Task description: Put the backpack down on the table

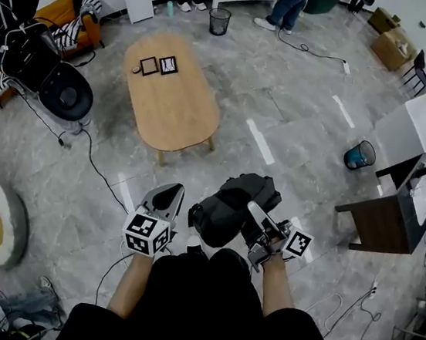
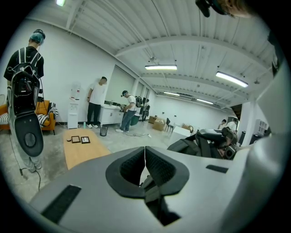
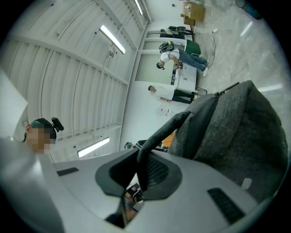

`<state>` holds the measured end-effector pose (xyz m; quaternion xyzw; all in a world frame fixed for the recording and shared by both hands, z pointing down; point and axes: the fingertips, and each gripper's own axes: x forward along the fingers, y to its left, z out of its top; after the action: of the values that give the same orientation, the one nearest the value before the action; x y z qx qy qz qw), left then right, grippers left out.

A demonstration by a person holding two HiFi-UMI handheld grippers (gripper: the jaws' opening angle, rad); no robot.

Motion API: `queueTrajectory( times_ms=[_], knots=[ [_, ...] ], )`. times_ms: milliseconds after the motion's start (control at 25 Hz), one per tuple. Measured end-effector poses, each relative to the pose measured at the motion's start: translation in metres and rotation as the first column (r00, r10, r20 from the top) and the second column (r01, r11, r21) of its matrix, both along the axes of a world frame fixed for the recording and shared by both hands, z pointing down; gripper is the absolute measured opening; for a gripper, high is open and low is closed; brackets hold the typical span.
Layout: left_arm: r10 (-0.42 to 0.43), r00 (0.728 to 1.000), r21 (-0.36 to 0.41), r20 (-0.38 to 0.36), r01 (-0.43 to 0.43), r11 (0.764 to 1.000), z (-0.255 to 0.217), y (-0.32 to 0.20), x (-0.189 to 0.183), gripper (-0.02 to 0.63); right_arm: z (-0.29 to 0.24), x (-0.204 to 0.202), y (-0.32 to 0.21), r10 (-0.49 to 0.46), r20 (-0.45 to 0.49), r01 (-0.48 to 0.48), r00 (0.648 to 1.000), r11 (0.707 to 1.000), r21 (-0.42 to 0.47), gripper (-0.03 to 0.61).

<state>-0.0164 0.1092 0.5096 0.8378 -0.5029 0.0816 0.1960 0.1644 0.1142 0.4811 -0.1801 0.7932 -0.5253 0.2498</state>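
While the right claw (image 1: 256, 212) is clamped tight on a dark strap (image 3: 159, 136), the grey backpack (image 1: 228, 206) hangs from it in the air, bulging out beyond and to the left of that claw's tips and well short of the tabletop (image 1: 176, 110). In the right gripper view the strap runs straight down into the gap between the two dark pads (image 3: 157, 172), which pinch it with no room to spare, and the backpack's grey fabric fills the space to the right of and above the claw.

The left claw (image 1: 168, 192) carries nothing. Its pads (image 2: 159, 166) are pressed together along a thin line. It is held just to the left of the backpack, apart from it, and from its own view the backpack shows off to the right of its tips.

The oval wooden tabletop lies well ahead of both claws, slightly left of the left claw's line, across a stretch of grey tiled floor (image 1: 282, 120). Two framed markers (image 1: 158, 66) lie side by side at its far end. Beyond the tabletop, farther still from the claws, stand a dark waste bin (image 1: 219, 21) and several people (image 1: 291, 4)
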Motion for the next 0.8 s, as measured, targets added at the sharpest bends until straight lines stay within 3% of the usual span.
queueTrajectory(
  times_ms=[800],
  knots=[
    [-0.013, 1.000, -0.032, -0.002, 0.013, 0.999, 0.014, -0.059, -0.001, 0.015, 0.019, -0.001, -0.072, 0.015, -0.014, -0.015, 1.000, 0.998, -0.063, 0.035]
  ],
)
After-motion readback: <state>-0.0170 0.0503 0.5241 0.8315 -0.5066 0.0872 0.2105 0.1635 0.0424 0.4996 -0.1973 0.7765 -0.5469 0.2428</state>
